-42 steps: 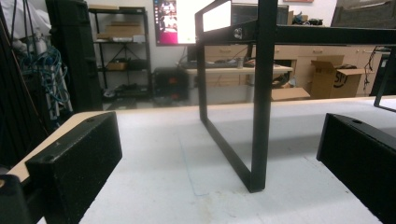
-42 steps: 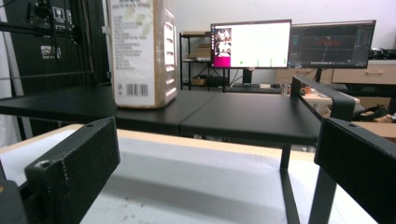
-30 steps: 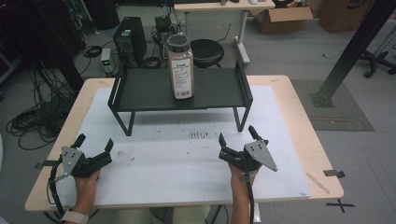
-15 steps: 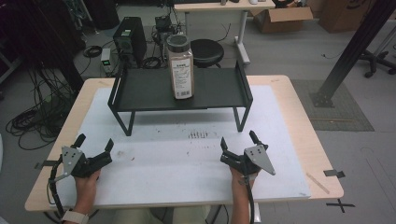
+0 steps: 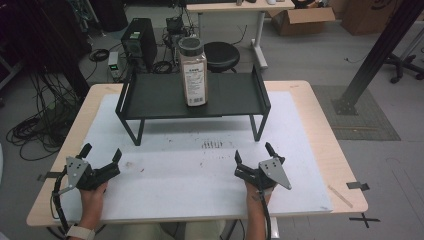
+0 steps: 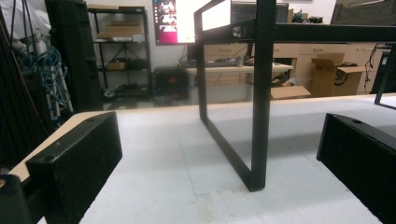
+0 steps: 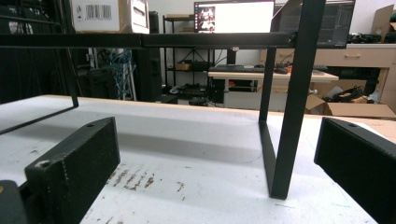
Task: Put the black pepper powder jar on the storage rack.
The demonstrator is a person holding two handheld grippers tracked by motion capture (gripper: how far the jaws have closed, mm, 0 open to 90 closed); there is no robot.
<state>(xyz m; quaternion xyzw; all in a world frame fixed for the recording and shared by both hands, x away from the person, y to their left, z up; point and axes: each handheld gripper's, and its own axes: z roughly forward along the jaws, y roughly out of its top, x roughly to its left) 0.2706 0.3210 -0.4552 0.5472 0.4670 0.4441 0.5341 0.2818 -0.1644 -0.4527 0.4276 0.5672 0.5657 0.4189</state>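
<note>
Ahead of both grippers and well apart from them, the black shelf (image 5: 150, 95) spans the counter (image 5: 320, 150) with a tall spice jar (image 5: 193, 72) upright on it; the jar is probably smooth, rigid plastic with some weight, best gripped across its straight body below the lid. The left gripper (image 5: 101, 160) and right gripper (image 5: 253, 158) sit low near the front edge, jaws wide apart and holding nothing. The gripper views look under the shelf at its legs, while the high view shows the jar on top.
</note>
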